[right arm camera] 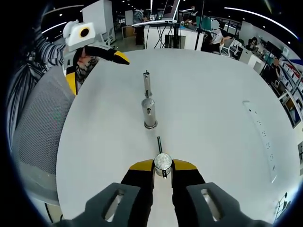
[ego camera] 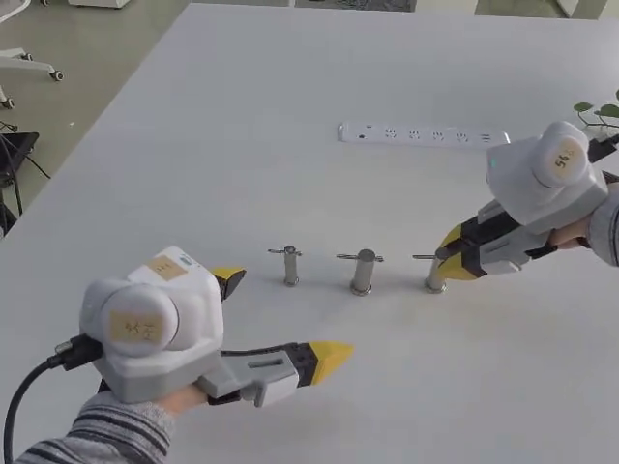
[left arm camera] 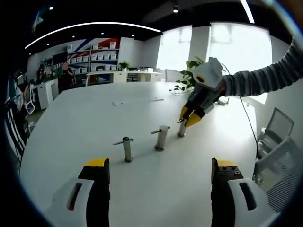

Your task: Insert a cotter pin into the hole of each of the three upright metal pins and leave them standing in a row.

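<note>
Where 3 upright metal pins [ego camera: 363,273] stand in a row across a white table [ego camera: 242,145], each has a cotter pin [ego camera: 358,257] lying crosswise through its top. The right gripper [ego camera: 447,263] has its yellow-tipped jaws clamped on the right-end pin [right arm camera: 163,162]. The left gripper [ego camera: 282,315] hangs nearer the person, apart from the row, its jaws spread wide with nothing between them. A white power strip [ego camera: 423,135] lies farther back on the table.
</note>
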`<state>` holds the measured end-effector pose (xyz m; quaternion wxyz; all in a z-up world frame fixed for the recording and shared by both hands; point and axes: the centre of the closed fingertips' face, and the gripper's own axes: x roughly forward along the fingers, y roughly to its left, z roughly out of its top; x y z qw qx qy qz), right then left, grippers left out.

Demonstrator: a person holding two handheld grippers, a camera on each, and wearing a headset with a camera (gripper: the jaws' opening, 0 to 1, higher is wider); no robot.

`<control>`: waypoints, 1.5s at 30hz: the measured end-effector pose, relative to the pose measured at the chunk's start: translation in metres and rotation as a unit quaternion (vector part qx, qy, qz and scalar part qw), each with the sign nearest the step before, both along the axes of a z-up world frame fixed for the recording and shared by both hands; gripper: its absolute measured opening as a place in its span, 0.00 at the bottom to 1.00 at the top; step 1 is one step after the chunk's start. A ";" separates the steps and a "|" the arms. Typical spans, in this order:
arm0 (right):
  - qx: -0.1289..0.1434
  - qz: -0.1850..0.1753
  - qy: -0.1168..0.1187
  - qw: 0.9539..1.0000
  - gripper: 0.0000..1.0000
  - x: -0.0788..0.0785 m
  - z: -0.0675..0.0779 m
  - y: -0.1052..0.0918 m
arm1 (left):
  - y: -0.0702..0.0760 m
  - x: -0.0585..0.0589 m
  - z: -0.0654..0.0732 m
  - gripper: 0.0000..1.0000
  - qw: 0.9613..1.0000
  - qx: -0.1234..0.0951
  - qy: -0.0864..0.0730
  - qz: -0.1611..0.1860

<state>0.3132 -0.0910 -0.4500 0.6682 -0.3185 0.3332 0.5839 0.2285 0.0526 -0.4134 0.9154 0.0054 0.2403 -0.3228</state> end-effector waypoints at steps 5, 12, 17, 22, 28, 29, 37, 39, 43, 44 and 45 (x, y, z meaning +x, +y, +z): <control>0.006 0.003 0.011 1.000 0.08 -0.004 0.001 0.001 | 0.001 0.001 0.000 0.87 1.000 0.001 0.001 0.002; 0.007 0.009 0.013 1.000 0.08 -0.006 0.001 0.000 | 0.002 -0.001 -0.002 0.87 1.000 0.002 0.003 0.002; 0.003 0.013 0.018 1.000 0.09 -0.007 0.001 -0.001 | 0.002 -0.001 -0.002 0.87 1.000 0.000 0.005 0.006; -0.005 0.022 0.011 1.000 0.09 -0.007 0.000 -0.002 | 0.003 0.000 -0.004 0.87 1.000 0.001 0.009 0.006; -0.010 0.015 0.001 1.000 0.12 -0.004 -0.001 -0.004 | 0.005 0.000 -0.004 0.86 1.000 0.003 0.010 0.010; -0.008 0.013 -0.001 1.000 0.13 -0.004 0.000 -0.004 | 0.006 0.000 -0.004 0.86 1.000 0.004 0.010 0.009; 0.026 -0.072 0.009 0.997 0.30 -0.003 0.019 -0.006 | 0.012 0.003 0.003 0.86 1.000 0.006 0.004 0.019; 0.031 -0.102 0.018 0.994 0.37 -0.005 0.023 -0.008 | 0.015 0.004 0.004 0.86 1.000 0.003 0.007 0.027; 0.051 -0.129 0.010 0.990 0.47 -0.011 0.031 -0.008 | 0.017 0.004 0.006 0.87 0.999 -0.009 0.012 0.037; 0.053 -0.134 0.009 0.990 0.48 -0.012 0.032 -0.008 | 0.018 0.004 0.007 0.87 0.999 -0.010 0.013 0.037; 0.059 -0.144 0.009 0.988 0.49 -0.014 0.034 -0.008 | 0.018 0.004 0.007 0.87 0.999 -0.010 0.014 0.037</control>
